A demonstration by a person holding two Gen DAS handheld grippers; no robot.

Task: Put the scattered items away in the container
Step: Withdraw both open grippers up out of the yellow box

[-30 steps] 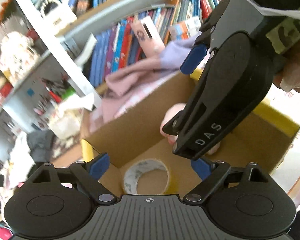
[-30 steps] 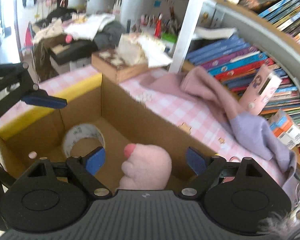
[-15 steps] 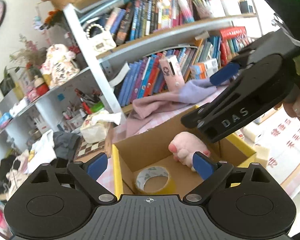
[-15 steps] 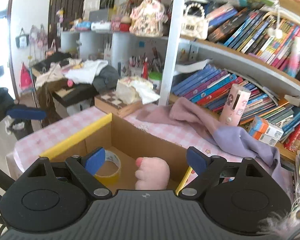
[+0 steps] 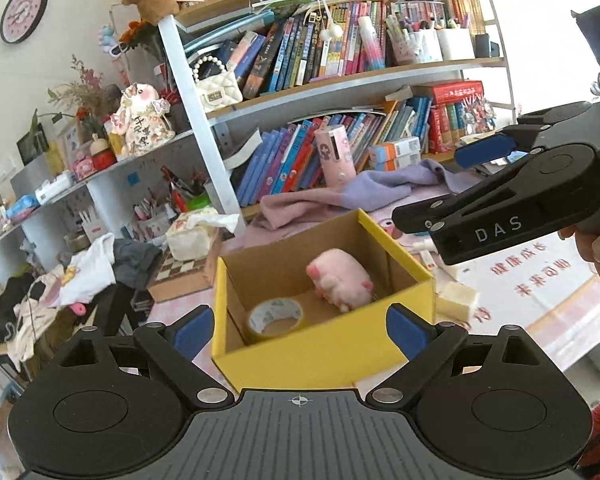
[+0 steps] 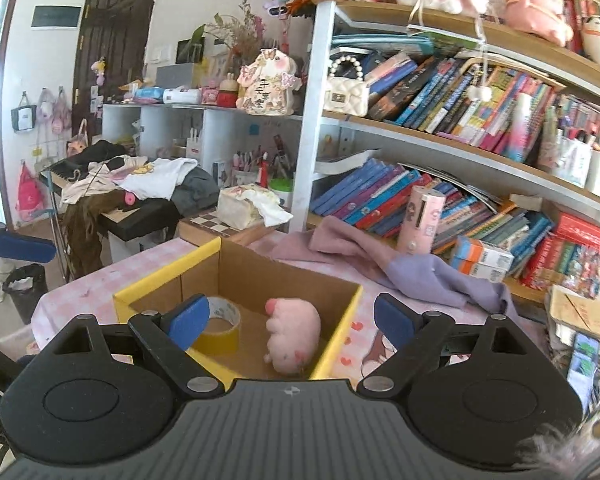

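Pink checked tabletop [image 6: 80,292], full of stuff. Near its middle, a big yellow box [image 5: 320,348], open at the top. Behind the box, toward the far edge by the bookshelf, a pink and purple cloth [image 5: 340,200].

Inside the box already: a soft pink toy [image 5: 340,280] against the right wall and a roll of tape [image 5: 274,316] lying flat in the near left corner.

Just outside the box, by its near right corner: a small cream block [image 5: 456,300], close to the wall and maybe touching it. Looks short and chunky, so no real long side to line up with. A little further back along the same wall, a thin white tube [image 5: 424,245].

Left gripper [image 5: 300,334]: jaws wide, holding nothing, pointing straight at the box's front wall. Block off to the right of these jaws.

Right gripper [image 6: 292,320]: jaws wide too, empty, up above the box's right side. Block not seen from here, likely low and to the right. Probably the nearer one for that block.
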